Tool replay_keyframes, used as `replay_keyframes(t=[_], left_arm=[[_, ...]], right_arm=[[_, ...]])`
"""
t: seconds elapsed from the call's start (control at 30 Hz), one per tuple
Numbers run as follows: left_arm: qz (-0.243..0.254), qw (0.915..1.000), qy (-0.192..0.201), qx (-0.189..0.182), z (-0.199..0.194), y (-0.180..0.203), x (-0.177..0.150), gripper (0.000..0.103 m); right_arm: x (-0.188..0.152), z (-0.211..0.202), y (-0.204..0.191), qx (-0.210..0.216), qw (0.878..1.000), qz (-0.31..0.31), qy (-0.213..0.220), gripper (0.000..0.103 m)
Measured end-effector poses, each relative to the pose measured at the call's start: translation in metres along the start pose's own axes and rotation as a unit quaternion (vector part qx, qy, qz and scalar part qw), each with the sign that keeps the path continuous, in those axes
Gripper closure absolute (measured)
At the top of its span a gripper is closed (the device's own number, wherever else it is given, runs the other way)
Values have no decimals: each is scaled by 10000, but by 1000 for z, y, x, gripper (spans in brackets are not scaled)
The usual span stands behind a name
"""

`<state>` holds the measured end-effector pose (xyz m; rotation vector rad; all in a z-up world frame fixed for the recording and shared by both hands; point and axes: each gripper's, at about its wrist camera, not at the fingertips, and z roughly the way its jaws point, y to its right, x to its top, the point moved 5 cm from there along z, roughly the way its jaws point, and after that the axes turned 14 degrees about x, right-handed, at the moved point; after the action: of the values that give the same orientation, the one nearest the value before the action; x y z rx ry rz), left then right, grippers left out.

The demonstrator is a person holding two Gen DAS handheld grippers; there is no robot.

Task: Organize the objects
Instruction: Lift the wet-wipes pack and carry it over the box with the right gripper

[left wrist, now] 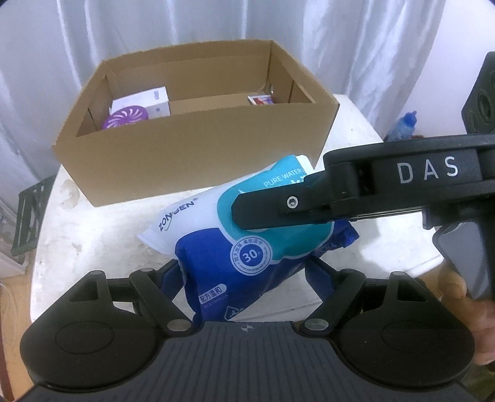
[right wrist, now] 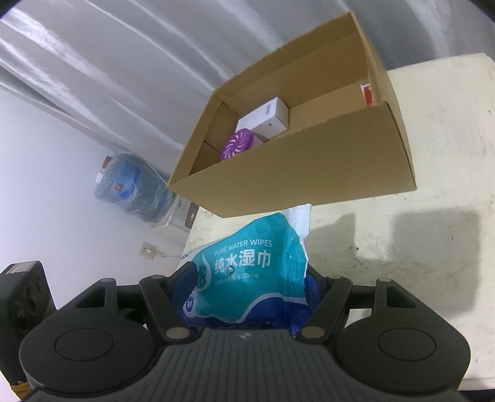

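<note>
White curtains (left wrist: 154, 27) hang in folds behind a pale, scuffed counter (left wrist: 102, 228) with a rounded edge, and an open cardboard box (left wrist: 198, 148) stands on it near the curtains. Inside the box, at its left end, lie a purple round disc (left wrist: 128, 119) and a small white carton (left wrist: 154, 100); a small red-and-white pack (left wrist: 261, 99) sits at its right end. Just in front of the box, a blue and teal packet of wet wipes (left wrist: 235, 247) is held above the counter. The left claw (left wrist: 244, 272) grips the packet's dark blue end, and the right claw (right wrist: 247, 287) is clamped on its teal end, one black finger lying across the label. Left of the box, beyond the counter's edge, a wrapped blue water jug (right wrist: 130, 185) sits on a dispenser against a white wall (right wrist: 46, 148).
</note>
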<state>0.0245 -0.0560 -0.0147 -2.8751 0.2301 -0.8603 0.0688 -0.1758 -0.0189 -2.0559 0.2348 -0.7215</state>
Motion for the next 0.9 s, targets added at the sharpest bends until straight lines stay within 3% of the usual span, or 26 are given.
replay_keyframes(t=[0.3,0.63,0.77,0.9], left_arm=[[-14,9993,378,81,-23,-6,20,22],[-65,9946,1037,78,-42,-17,105,22],[-248,9948,988,-17,-25,-27,142,22],[-513,9965,635,-159,9,-33,169,22]], right_arm=[[15,-12,-26,55,9993,-342,159,30],[93,-30,-68,-22,9924,-1120,507,29],[134,-21,-69,-99,9912,-1253,414,29],[169,3,-55,-255,9919,-1247,59,29]])
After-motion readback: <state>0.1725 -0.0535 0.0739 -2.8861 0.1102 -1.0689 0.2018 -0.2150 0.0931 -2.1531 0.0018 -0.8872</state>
